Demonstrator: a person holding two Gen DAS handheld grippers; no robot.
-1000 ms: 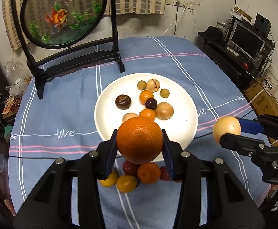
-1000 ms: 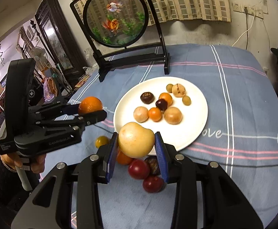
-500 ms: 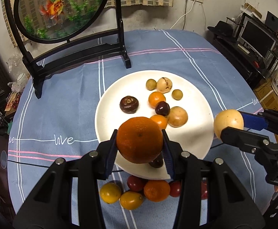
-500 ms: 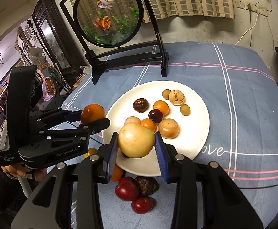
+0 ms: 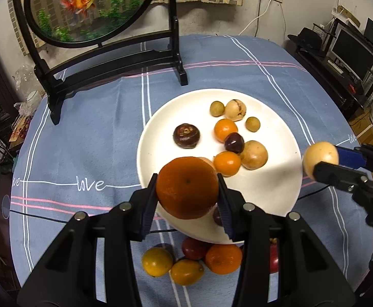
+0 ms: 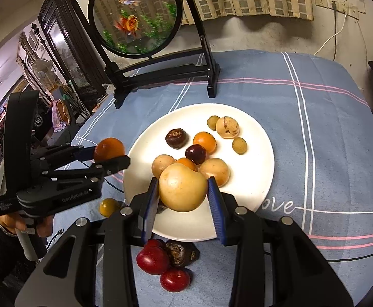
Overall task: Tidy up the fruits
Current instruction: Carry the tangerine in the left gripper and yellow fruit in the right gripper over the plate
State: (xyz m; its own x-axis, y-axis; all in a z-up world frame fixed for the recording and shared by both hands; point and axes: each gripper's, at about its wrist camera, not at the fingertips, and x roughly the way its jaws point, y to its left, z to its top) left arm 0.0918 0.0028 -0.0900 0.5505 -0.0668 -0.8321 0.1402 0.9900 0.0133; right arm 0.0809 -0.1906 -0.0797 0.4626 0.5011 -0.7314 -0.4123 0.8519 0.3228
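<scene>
Fruit rides in both claws: your left claw [image 5: 187,199] grips the orange [image 5: 187,187], your right claw [image 6: 182,204] the pear [image 6: 182,190], both above the plate [image 6: 260,153], ready for setting down.

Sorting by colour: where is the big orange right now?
The big orange is clamped in the left tool, above the white plate's near-left rim.
</scene>
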